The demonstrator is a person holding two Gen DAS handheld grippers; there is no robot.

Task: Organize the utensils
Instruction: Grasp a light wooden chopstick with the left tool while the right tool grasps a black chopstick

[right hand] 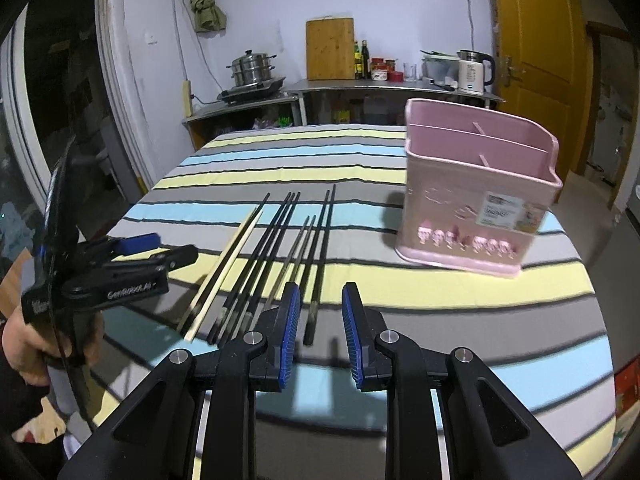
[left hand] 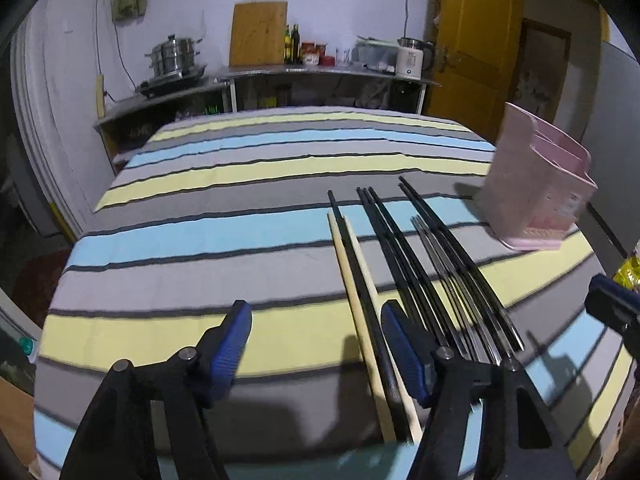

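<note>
- The left gripper (right hand: 168, 250) sits at the far left of the right wrist view, held in a person's hand (right hand: 24, 344); it hovers over the striped tablecloth (right hand: 380, 304).
- In its own view the left gripper (left hand: 316, 334) has its blue pads (left hand: 234, 344) standing wide apart, with only cloth between them. Nothing is held.
- Just right of that gap lie the pale wooden chopsticks (left hand: 352, 292), flat on the cloth, with one black chopstick (left hand: 362, 284) lying between the two pale sticks. The gripper's right pad stands in front of their near part.
- Next come more black chopsticks (left hand: 396, 256), side by side in a loose row, then a thin metal pair (left hand: 444, 268) and a further black pair (left hand: 452, 240). All point away from the camera.
- The right gripper (right hand: 320, 340) hangs above the near ends of the black chopsticks (right hand: 320, 248). Its jaws stand a narrow way apart, empty; no pad touches a stick.
- Furthest right stands the pink utensil holder (right hand: 476, 200), upright on the cloth, well apart from the chopsticks. Its inner compartments look empty.
- A paper label (right hand: 506, 210) is stuck on its front.
</note>
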